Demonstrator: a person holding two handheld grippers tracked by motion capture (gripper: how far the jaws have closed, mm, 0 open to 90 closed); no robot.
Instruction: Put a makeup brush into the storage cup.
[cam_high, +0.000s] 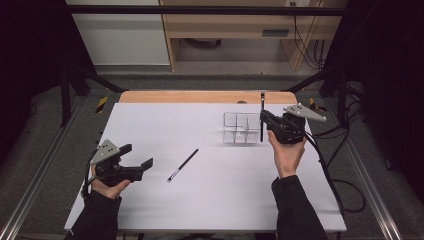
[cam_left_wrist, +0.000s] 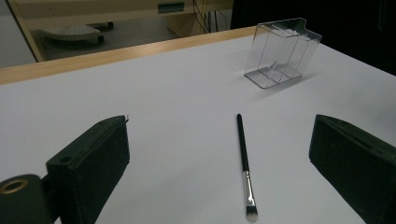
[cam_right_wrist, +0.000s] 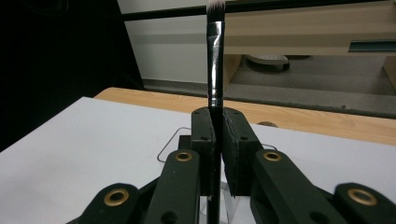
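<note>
Brush (cam_right_wrist: 215, 70) clamped upright in the right gripper's (cam_high: 263, 120) shut jaws could catch the organizer (cam_high: 241, 128) rim near the tabletop's (cam_high: 150, 210) far edge and tip it; left gripper (cam_high: 140, 161) gapes empty.

right gripper (cam_high: 263, 121) clamping upright brush (cam_high: 262, 116), organizer (cam_high: 240, 128)

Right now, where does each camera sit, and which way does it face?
High view: above the person's side, looking forward and down on the table; both forearms, left tongs, right tongs.
Left gripper view: rides the left tongs, low over the table; open jaws frame the lying brush.
Right gripper view: rides the right tongs, facing the far edge; jaws clamp an upright brush.
Shared: the clear organizer appears in the high and left views.
</note>
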